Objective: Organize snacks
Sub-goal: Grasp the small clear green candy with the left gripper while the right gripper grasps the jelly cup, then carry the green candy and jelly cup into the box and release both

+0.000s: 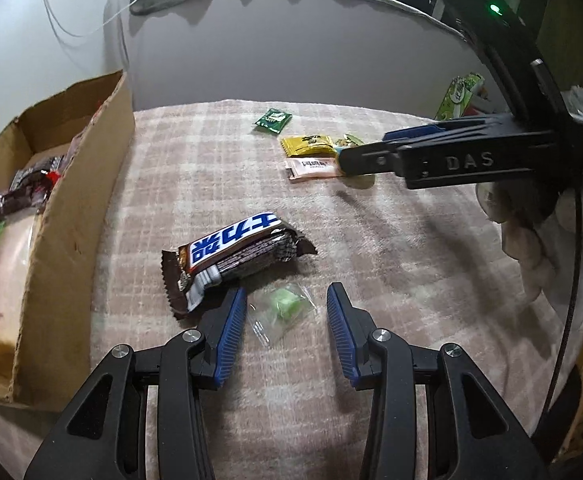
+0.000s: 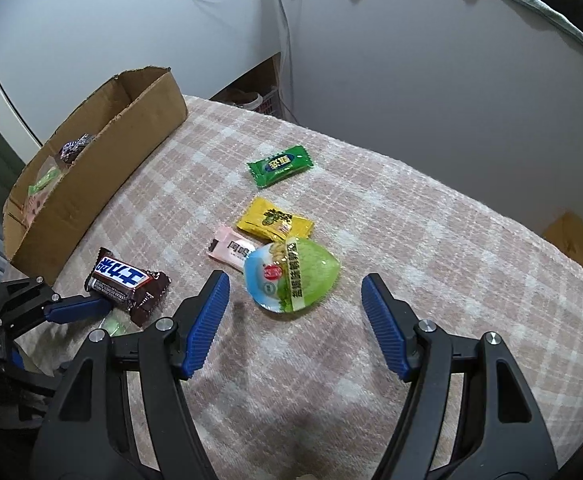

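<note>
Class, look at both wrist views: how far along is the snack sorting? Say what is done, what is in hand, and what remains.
Done: a few snacks already lie in the cardboard box. In hand: nothing; the left gripper is open around a clear-wrapped green candy, the right gripper open before the jelly cup. Left: chocolate bar, green packet, yellow packet, pink packet.

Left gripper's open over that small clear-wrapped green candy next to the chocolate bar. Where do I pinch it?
Pinch the green lump in the middle of the clear-wrapped candy, coming straight down from above. It lies flat on the plaid cloth between the left gripper's open fingers; the wrapper edges look thin and slippery. Stay clear of the chocolate bar by the left finger.
</note>
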The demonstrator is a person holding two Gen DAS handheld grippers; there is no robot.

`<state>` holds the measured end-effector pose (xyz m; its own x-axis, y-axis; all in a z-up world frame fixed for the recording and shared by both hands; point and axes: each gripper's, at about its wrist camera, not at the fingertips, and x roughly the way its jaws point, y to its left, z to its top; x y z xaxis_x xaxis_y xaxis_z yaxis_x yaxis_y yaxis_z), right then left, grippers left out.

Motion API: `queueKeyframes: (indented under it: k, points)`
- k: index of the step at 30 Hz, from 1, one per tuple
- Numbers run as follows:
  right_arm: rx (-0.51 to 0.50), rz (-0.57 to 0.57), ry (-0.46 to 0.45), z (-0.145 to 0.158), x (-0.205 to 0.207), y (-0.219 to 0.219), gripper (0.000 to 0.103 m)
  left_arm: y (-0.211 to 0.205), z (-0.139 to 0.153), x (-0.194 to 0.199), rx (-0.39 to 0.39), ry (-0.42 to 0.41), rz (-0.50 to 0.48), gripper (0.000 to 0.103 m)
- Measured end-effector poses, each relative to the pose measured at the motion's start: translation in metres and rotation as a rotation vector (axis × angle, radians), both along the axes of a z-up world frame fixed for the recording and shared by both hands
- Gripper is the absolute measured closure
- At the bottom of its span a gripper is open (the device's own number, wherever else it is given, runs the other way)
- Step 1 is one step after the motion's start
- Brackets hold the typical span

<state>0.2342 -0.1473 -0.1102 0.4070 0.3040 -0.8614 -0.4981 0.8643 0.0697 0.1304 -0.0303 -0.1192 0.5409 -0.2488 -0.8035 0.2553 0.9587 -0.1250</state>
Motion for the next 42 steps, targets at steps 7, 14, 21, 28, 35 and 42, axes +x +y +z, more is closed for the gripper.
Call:
queueKeyframes:
  k: [7,14,21,28,35,42]
  points:
    - [-0.033,0.007,-0.004,-0.007,0.01,0.011,0.032,0.0,-0.002,0.002,-0.008,-0.016,-0.016,0.068]
    - [-0.059,0.005,0.004,-0.014,0.013,0.013,0.045,0.002,0.0,0.001,-0.02,-0.014,-0.023,0.071]
    - [-0.062,0.015,0.008,-0.01,0.009,0.011,0.057,0.003,0.0,-0.003,-0.03,-0.012,-0.028,0.073]
    - [-0.04,-0.004,-0.009,0.001,0.001,0.001,0.057,0.004,0.002,-0.013,-0.045,-0.01,-0.036,0.074]
    - [-0.023,-0.005,-0.038,0.017,-0.009,-0.004,0.057,0.004,0.011,-0.023,-0.053,-0.029,-0.048,0.074]
    - [-0.011,0.028,-0.078,0.038,-0.02,0.011,0.057,0.02,0.039,-0.029,-0.072,-0.09,-0.035,0.074]
